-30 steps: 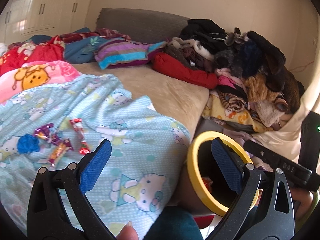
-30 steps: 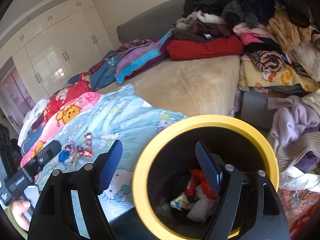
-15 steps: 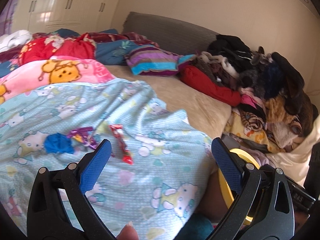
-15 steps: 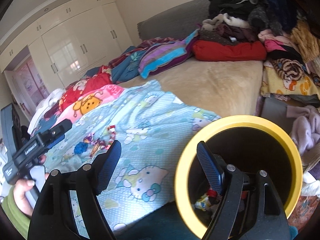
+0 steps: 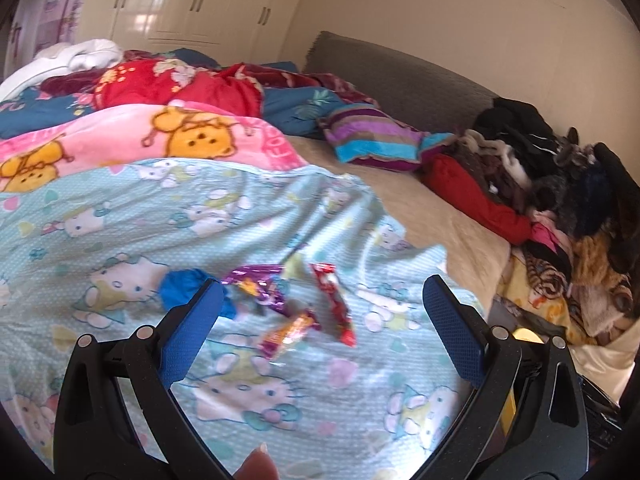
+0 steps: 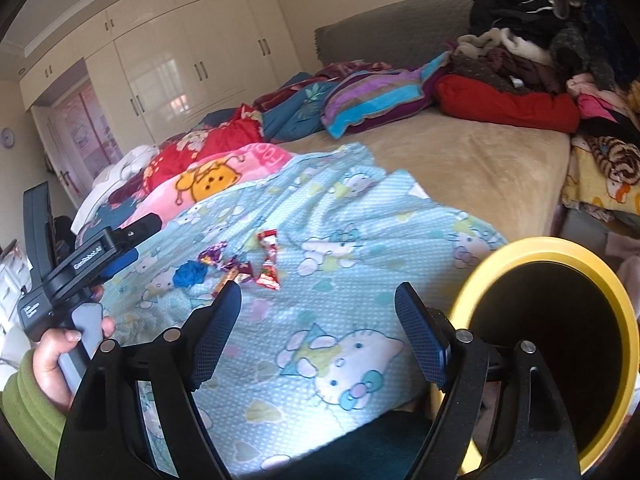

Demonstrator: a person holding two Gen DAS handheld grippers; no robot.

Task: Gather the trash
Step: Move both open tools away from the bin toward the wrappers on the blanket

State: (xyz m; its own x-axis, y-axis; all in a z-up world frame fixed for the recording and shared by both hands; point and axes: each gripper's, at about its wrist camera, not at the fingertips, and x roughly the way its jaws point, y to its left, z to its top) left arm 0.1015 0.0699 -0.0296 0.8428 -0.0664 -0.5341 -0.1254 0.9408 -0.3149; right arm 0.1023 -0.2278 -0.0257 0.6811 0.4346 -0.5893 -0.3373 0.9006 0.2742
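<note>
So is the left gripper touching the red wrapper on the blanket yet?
Apart. The left wrist view shows the left gripper with jaws open and empty; the red wrapper lies on the blanket beyond both pads, untouched.

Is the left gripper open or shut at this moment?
Open. The left gripper has its blue pads wide apart with nothing between them; the candy wrappers lie on the blue blanket beyond it.
</note>
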